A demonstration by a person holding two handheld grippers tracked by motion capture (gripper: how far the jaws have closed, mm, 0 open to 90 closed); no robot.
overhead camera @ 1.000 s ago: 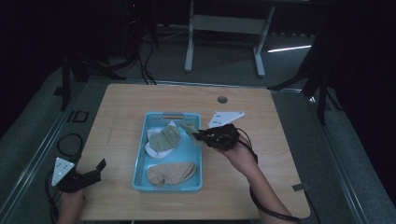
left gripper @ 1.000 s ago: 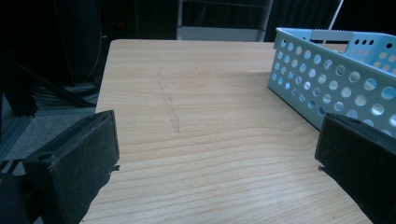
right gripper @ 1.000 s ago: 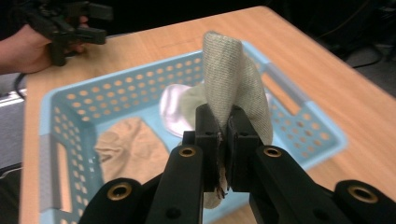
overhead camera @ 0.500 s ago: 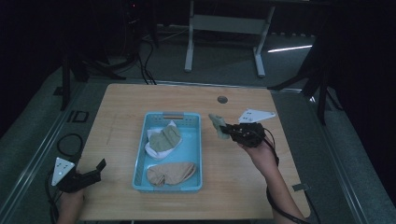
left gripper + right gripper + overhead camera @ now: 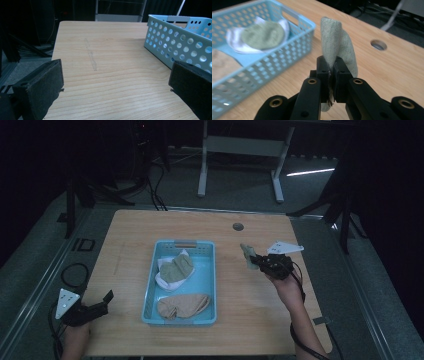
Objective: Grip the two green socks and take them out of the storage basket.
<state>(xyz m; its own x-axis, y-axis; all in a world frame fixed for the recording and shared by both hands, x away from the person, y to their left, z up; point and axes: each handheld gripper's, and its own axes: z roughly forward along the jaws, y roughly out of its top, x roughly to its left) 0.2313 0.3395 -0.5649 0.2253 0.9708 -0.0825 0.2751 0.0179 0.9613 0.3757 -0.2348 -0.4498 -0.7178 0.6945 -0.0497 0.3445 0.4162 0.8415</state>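
High view: the right gripper [image 5: 256,262] is above the right half of the tabletop [image 5: 250,320], between the blue basket [image 5: 207,285] and the right edge, with its jaws clamped on a pale green sock [image 5: 247,253]. The sock stands up out of the jaw tips and reaches from them toward the far edge, its long axis running roughly near to far and tilted a little toward the basket. In the basket, well apart from the held sock, lie another green sock on a white cloth [image 5: 176,271] at the far end and a tan sock [image 5: 182,305] at the near end. The left gripper [image 5: 95,306] rests at the near left corner, its jaws apart with nothing between them. Left gripper view: the two black jaws stand wide over bare wood, and the basket's perforated wall [image 5: 175,45] is just beside the right-hand jaw. Right gripper view: the jaws are pinched together on the folded sock [image 5: 337,47], which rises straight up from the pads, its rounded folded end on top and a short end hanging below the jaws; the basket [image 5: 262,62] is at the left and a round hole in the tabletop [image 5: 378,44] at the right.
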